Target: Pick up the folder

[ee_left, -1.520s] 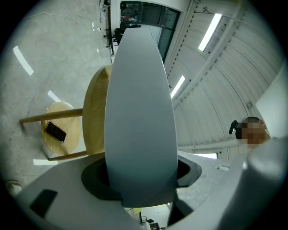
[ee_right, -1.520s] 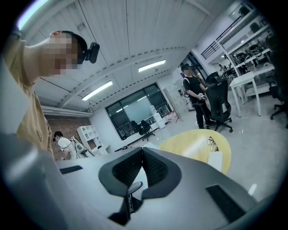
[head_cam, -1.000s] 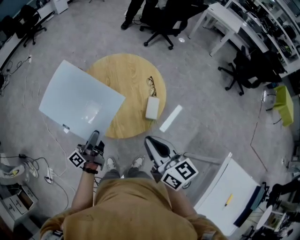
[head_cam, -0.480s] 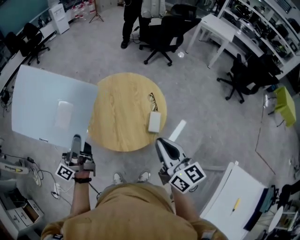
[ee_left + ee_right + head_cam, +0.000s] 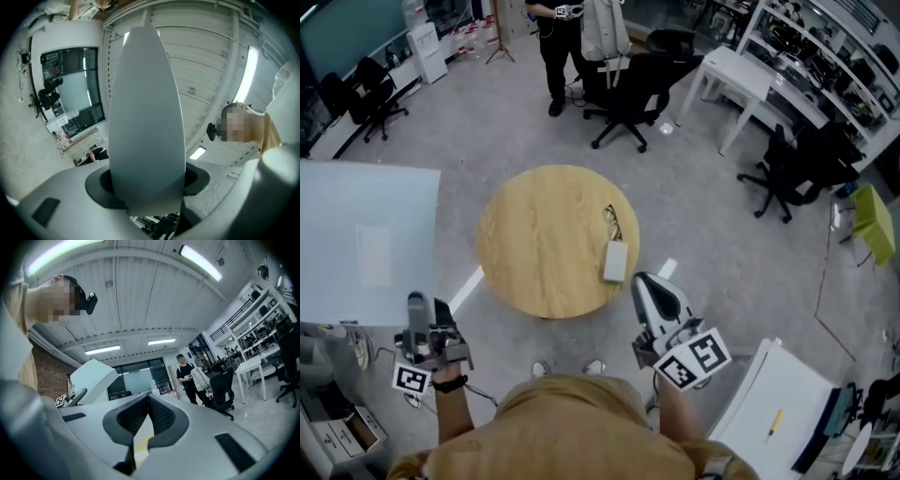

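The folder (image 5: pixel 358 246) is a large pale blue-grey sheet at the left of the head view, held up clear of the round wooden table (image 5: pixel 539 281). My left gripper (image 5: pixel 417 307) is shut on its near edge. In the left gripper view the folder (image 5: pixel 145 112) stands edge-on between the jaws, rising toward the ceiling. My right gripper (image 5: pixel 651 287) hangs near the table's right front edge, apart from the folder, shut with nothing in it; its pads meet in the right gripper view (image 5: pixel 147 401). The folder (image 5: pixel 92 376) also shows there at the left.
A pair of glasses (image 5: pixel 611 222) and a white case (image 5: pixel 615 261) lie on the table's right side. A person (image 5: pixel 572 37) stands at the back beside an office chair (image 5: pixel 628 70) and a white desk (image 5: pixel 750 66). A white board with a yellow pen (image 5: pixel 773 398) lies at lower right.
My left gripper has lifted the folder up and leftward, away from the table, and rolled it flatter toward the camera. My right gripper has risen a little.
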Available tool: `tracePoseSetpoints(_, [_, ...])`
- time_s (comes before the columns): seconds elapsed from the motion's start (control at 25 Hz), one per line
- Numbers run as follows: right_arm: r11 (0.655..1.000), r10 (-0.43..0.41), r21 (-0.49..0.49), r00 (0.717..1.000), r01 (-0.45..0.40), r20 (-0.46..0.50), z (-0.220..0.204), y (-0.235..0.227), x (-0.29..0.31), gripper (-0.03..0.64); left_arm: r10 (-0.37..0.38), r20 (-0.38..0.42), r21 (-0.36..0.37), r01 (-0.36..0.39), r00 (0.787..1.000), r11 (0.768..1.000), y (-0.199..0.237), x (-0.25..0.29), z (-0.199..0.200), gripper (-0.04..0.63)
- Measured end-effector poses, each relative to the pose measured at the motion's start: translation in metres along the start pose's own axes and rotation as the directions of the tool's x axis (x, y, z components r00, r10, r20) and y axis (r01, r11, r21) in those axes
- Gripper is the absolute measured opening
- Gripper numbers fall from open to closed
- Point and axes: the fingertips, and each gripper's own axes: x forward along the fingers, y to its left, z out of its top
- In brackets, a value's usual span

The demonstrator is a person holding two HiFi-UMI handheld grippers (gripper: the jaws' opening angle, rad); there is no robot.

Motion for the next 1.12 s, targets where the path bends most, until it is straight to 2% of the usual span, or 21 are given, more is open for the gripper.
tracePoseSetpoints(0.2, [0.998, 0.029, -0.05, 0.999, -0.027, 0.038, 0.021, 0.008, 0.01, -0.002, -0.002, 0.067, 0.105, -0.006, 0.998, 0.994, -0.022, -0.007, 0.04, 0.278])
tracePoseSetpoints(0.44, [0.995, 0.034, -0.098, 0.997, -0.027, 0.066, 0.037, 0.008, 0.004, -0.002, 0.007, 0.089, 0.185, -0.024, 0.996, 0.983, -0.04, -0.023, 0.055, 0.278])
tracePoseSetpoints(0.92, [0.996, 0.016, -0.092, 0.998, -0.011, 0.06, 0.039, 0.027, 0.014, -0.002, 0.045, -0.021, 0.12, -0.042, 0.999, 0.992, -0.041, -0.024, 0.042, 0.278])
tracePoseSetpoints(1.12, [0.993, -0.01, -0.115, 0.997, 0.018, 0.072, 0.039, 0.036, 0.008, -0.002, 0.046, -0.043, 0.094, -0.042, 0.998, 0.995, -0.044, -0.018, 0.041, 0.278])
